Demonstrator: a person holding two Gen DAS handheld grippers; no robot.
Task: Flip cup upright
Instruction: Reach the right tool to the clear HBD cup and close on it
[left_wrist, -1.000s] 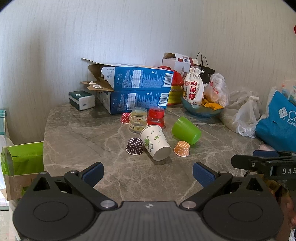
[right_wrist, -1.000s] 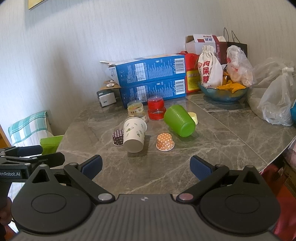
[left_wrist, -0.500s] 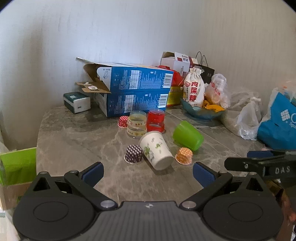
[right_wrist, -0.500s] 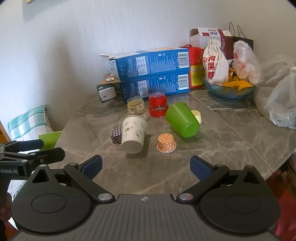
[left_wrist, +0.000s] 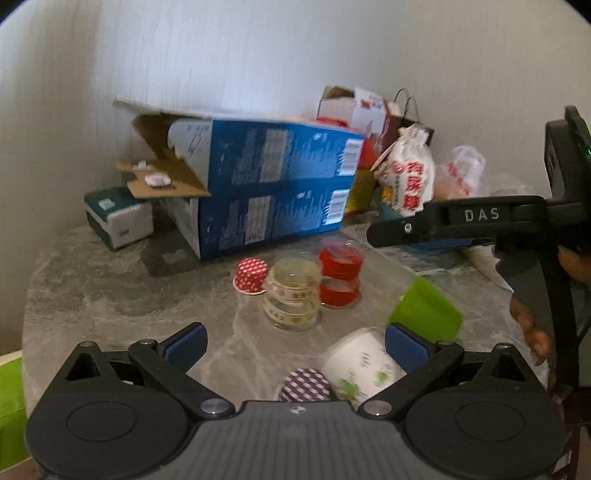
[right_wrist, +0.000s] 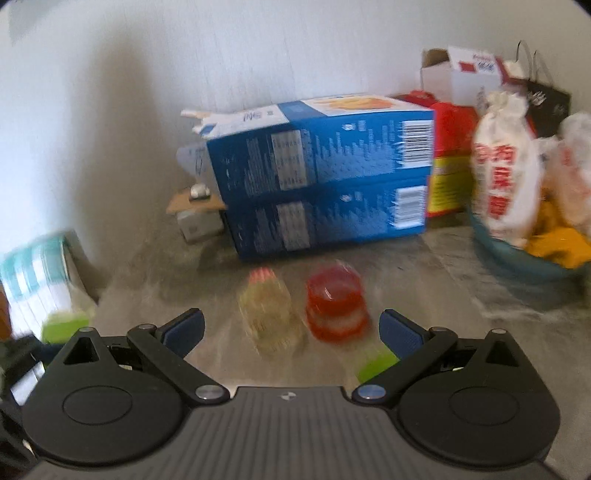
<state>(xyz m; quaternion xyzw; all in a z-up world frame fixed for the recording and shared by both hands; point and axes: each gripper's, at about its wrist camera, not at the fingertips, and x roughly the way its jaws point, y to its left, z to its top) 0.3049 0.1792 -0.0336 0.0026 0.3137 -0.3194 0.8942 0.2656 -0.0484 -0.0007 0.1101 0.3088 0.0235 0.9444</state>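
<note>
A white paper cup (left_wrist: 360, 363) with green prints lies on its side on the marble table (left_wrist: 110, 295), low in the left wrist view. My left gripper (left_wrist: 295, 345) is open above it, the cup close to the right finger. A green plastic cup (left_wrist: 424, 314) lies on its side just right of it; a sliver of it shows in the right wrist view (right_wrist: 375, 365) by the right finger. My right gripper (right_wrist: 291, 332) is open and empty; its body (left_wrist: 480, 221) reaches in from the right in the left wrist view.
Stacked clear tubs (left_wrist: 293, 295), stacked red tubs (left_wrist: 340, 275), a red dotted cupcake liner (left_wrist: 251, 275) and a purple one (left_wrist: 304, 384) stand nearby. Two stacked blue boxes (left_wrist: 273, 184) and bags (left_wrist: 410, 181) line the wall. A blue bowl (right_wrist: 517, 254) sits at right.
Both grippers have moved forward and down toward the cups; the views are blurred with motion. The right gripper now reaches across over the green cup. Both stay open.
</note>
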